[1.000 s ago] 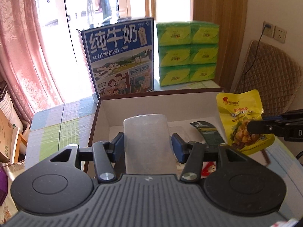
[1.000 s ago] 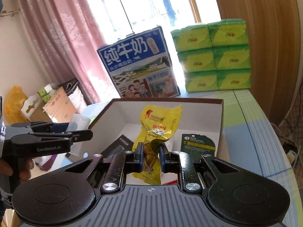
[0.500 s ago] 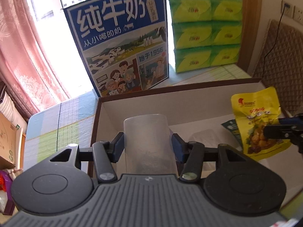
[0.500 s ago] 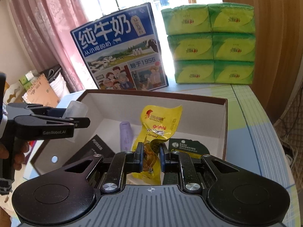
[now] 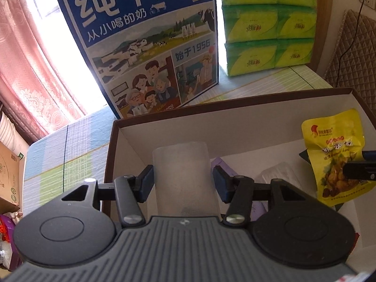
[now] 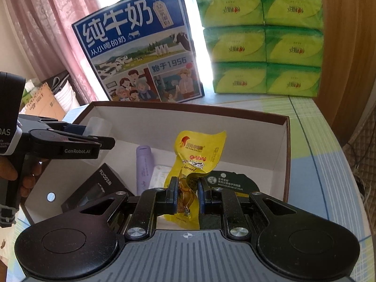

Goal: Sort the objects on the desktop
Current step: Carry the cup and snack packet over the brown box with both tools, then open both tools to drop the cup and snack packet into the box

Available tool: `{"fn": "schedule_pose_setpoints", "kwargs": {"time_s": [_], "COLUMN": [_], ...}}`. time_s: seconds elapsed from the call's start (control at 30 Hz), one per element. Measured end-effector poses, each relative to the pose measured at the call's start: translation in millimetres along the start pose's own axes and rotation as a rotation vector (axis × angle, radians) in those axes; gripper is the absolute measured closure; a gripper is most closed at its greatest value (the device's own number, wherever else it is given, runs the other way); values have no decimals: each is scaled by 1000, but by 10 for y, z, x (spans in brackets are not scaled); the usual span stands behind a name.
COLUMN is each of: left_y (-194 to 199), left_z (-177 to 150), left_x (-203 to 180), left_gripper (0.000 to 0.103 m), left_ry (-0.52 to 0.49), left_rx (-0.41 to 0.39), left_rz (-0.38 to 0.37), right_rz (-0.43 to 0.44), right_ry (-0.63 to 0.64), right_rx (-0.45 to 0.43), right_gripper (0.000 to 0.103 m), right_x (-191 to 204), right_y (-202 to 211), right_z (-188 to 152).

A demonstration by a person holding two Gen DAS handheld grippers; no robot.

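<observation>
The frosted translucent plastic cup [image 5: 182,176] sits between the two fingers of the left gripper [image 5: 182,181], clamped on both sides by the blue pads [image 5: 147,183]. The cup is held over the near left part of the brown-rimmed white cardboard box [image 5: 150,117], above its floor. In the right wrist view the same cup [image 6: 97,127] projects beyond the left gripper [image 6: 103,142], which a hand [image 6: 25,176] grips at the left edge.

The yellow foil snack packet [image 6: 199,150] is pinched at its lower part by the right gripper [image 6: 186,195], whose fingers press in on the packet from both sides. The packet stands upright over the near middle of the box. In the left wrist view the packet [image 5: 333,162] appears at the right side of the box, with the right gripper [image 5: 359,169] entering from the right edge.

On the box floor lie:
- a lilac cylindrical tube [image 6: 143,166], left of the packet;
- a black rectangular carton [image 6: 94,190], near left;
- a dark green lip salve card [image 6: 230,183], right of the packet;
- a small white sachet [image 6: 159,176], between tube and packet.

The box rests on a blue, green and white checked tablecloth [image 6: 310,164]. Beyond the far wall of the box stands a blue milk carton printed with a family scene [image 6: 138,56]. To its right is a stack of green tissue packs [image 6: 260,42]. Pink patterned curtains [image 5: 30,70] hang at the far left.
</observation>
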State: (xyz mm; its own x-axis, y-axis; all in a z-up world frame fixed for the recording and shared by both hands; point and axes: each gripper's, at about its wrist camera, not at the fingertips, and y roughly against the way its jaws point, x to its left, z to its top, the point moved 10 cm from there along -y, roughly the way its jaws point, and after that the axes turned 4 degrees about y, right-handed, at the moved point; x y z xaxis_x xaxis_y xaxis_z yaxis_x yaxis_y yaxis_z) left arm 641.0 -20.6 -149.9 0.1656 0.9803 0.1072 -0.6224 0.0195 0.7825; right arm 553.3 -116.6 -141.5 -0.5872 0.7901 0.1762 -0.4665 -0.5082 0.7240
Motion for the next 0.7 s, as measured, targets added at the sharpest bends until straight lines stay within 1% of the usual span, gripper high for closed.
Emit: {"fn": "schedule_pose_setpoints", "kwargs": {"time_s": [0.1,0.17,0.2,0.37,0.4,0.47,0.5,0.53,0.57,0.6,0.67,0.7], "left_y": [-7,1,11,63,75,109,126,151,180,210,272,305], "left_z": [2,7,11,25,24,17,13,9,6,3,-10,-19], "left_x": [-6,-2,3,47,54,61,63,61,59,59,56,51], "left_gripper": [53,50,50,49,49,48,46,45,42,41,41,41], "left_ry": [1,-3,-3,25,27,30,33,36,41,45,57,61], "left_rx": [0,-4,-7,-16,-18,-24,-26,-30,-36,-43,-55,-59], "left_rz": [-8,-6,-6,-14,-13,-11,-13,-16,-20,-22,-25,-29], "right_rz": [-4,-5,-5,-10,-12,-13,-9,-9,-15,-21,-29,-25], "right_ry": [1,0,1,5,9,39,57,72,83,92,107,111], "right_rx": [5,7,8,12,9,-26,-44,-52,-60,-74,-104,-93], "right_gripper": [90,90,90,90,89,89,85,78,53,30,28,28], "right_x": [-9,-17,-18,-22,-21,-2,13,29,34,37,49,56], "right_y": [-38,-56,-65,-89,-98,-96,-95,-97,-91,-76,-28,-21], "right_z": [5,10,13,16,21,50,64,68,73,77,84,77]}}
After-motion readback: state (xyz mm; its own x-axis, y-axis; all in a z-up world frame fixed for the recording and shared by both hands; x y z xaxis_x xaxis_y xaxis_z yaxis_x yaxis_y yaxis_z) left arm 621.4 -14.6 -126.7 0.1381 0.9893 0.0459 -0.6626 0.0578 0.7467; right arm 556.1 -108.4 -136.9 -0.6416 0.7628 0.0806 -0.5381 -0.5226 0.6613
